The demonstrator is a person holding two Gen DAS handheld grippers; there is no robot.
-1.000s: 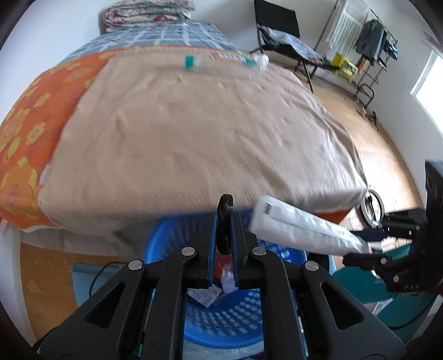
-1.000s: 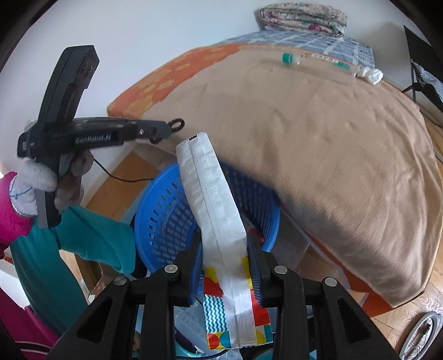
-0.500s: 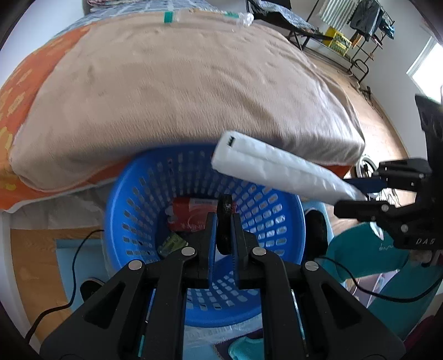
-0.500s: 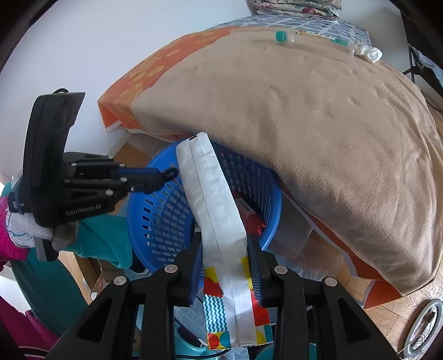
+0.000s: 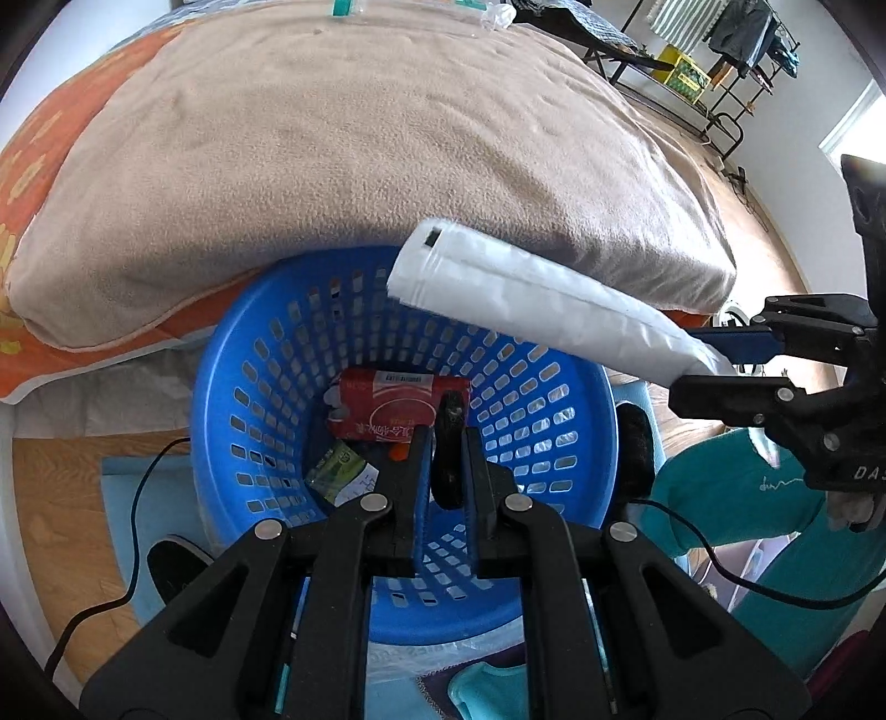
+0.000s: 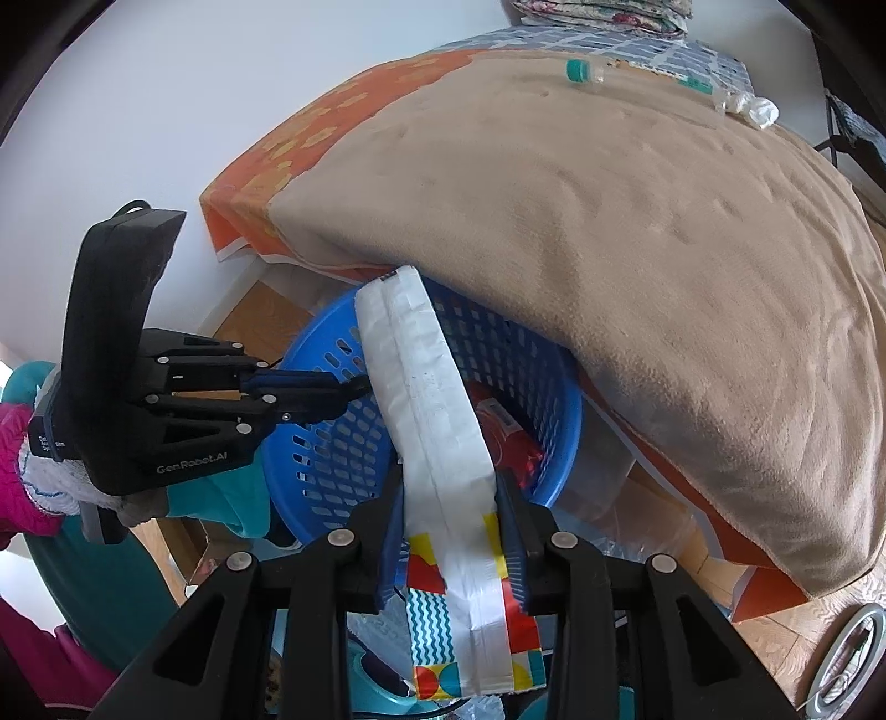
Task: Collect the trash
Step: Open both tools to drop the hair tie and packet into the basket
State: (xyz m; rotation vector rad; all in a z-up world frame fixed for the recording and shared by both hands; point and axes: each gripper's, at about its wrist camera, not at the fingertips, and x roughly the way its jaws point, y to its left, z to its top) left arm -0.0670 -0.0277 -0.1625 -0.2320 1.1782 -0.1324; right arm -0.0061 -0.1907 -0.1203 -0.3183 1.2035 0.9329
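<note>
- Nearest in the left wrist view, the left gripper (image 5: 446, 443) has its jaws pressed together on a small dark scrap (image 5: 448, 437); it hangs over the open mouth of a blue basket (image 5: 232, 354)
- In the right wrist view, the right gripper (image 6: 451, 487) pinches a long white packet (image 6: 426, 387) with a bright patterned end; its jaws have just been easing apart, yet the packet sits between them, touching both pads
- The packet slants up over the basket rim; its far end lies above the basket, near the edge of the bed
- Inside the basket lie a red packet (image 5: 396, 410) and a small green and white wrapper (image 5: 338, 471); the basket stands on the floor, tucked partly beneath the bed's overhang
- Beyond the basket, a tan blanket (image 5: 360, 138) covers the bed, with an orange patterned sheet (image 6: 343, 116) showing along its side
- Far across the blanket lies a clear plastic bottle (image 6: 664, 77) with a teal cap; folded bedding (image 6: 598, 11) sits behind it
</note>
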